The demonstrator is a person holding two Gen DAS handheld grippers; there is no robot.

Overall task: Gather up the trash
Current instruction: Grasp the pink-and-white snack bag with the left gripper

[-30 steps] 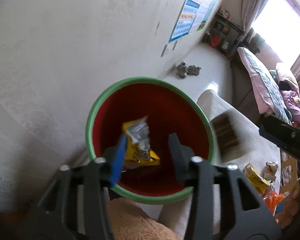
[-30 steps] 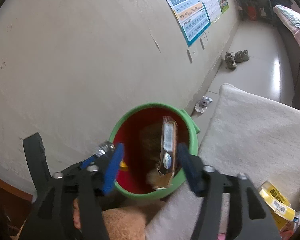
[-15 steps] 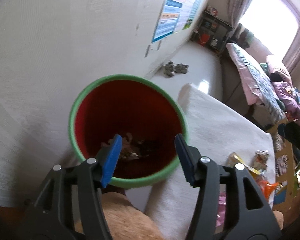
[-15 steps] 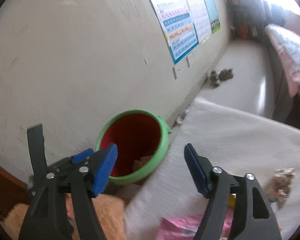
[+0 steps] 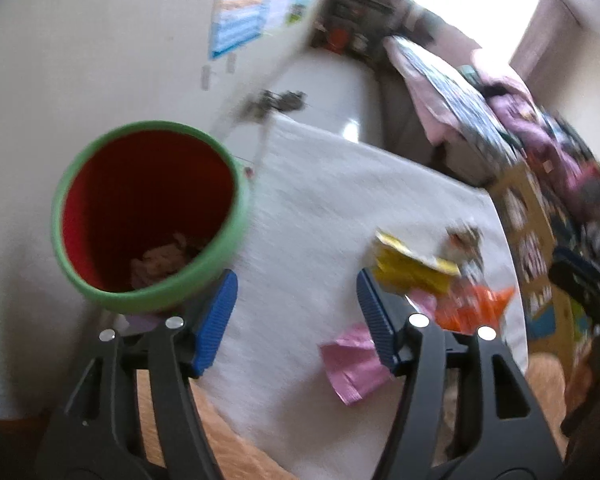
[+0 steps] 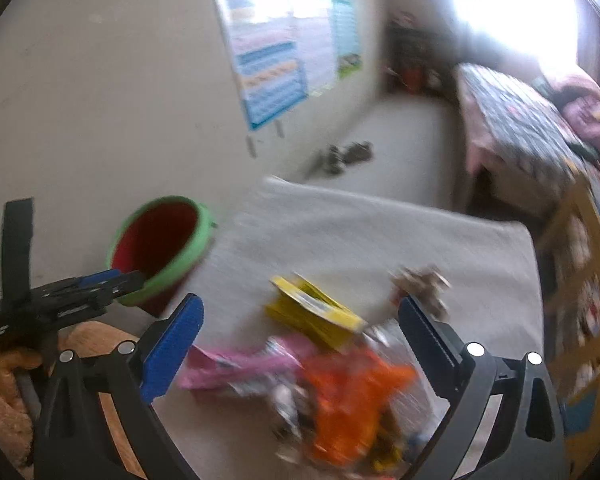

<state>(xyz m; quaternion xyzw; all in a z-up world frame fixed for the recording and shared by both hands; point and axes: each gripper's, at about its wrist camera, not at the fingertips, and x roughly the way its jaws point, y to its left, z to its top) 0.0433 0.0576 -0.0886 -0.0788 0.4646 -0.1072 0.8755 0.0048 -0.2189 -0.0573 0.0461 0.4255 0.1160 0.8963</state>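
A green-rimmed red bin (image 5: 148,216) stands at the left by the wall, with crumpled trash inside; it also shows in the right wrist view (image 6: 160,248). My left gripper (image 5: 296,320) is open and empty, just right of the bin. My right gripper (image 6: 300,348) is open and empty above loose wrappers on the white cloth (image 6: 380,240): a yellow packet (image 6: 312,316), a pink wrapper (image 6: 236,368), an orange wrapper (image 6: 352,396) and a brown crumpled piece (image 6: 420,284). The left wrist view shows the yellow packet (image 5: 408,268), pink wrapper (image 5: 352,364) and orange wrapper (image 5: 472,308).
A wall with a poster (image 6: 284,48) runs behind the bin. Shoes (image 6: 344,156) lie on the floor beyond the cloth. A bed (image 6: 520,120) is at the right, a wooden frame (image 6: 580,280) beside the cloth. A tan furry surface (image 5: 240,456) lies at the near edge.
Both grippers have let their wrappers fall into the bin, opened wide, and swung right, away from the bin toward the wrappers on the cloth. The views are motion-blurred.
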